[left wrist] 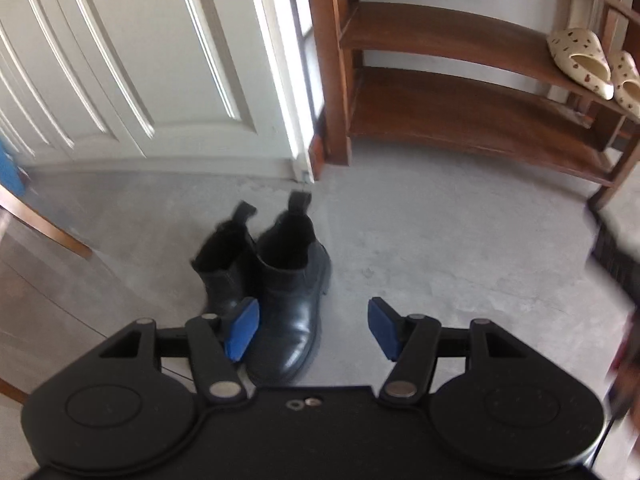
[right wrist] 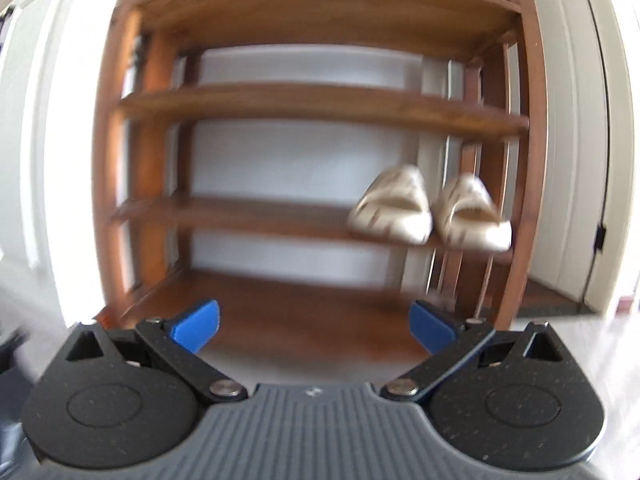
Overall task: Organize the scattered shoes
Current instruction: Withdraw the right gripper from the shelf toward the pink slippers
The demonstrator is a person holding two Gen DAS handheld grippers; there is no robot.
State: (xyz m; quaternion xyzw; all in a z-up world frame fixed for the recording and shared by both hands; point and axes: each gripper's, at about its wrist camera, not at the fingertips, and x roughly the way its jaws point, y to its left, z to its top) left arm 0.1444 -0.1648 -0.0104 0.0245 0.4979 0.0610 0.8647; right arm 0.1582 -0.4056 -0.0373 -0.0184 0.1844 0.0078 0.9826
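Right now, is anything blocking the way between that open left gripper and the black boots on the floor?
Nothing visible does. The left gripper hangs open just above the pair of black leather ankle boots, which stand on bare grey concrete floor.

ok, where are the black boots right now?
Left wrist view: the black boots stand side by side on the grey floor, just ahead of the open left gripper, left of the wooden rack.

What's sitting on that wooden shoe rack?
Only a pair of cream slippers on the wooden shoe rack, second shelf from the bottom, right end. The other shelves look bare; the top surface isn't visible.
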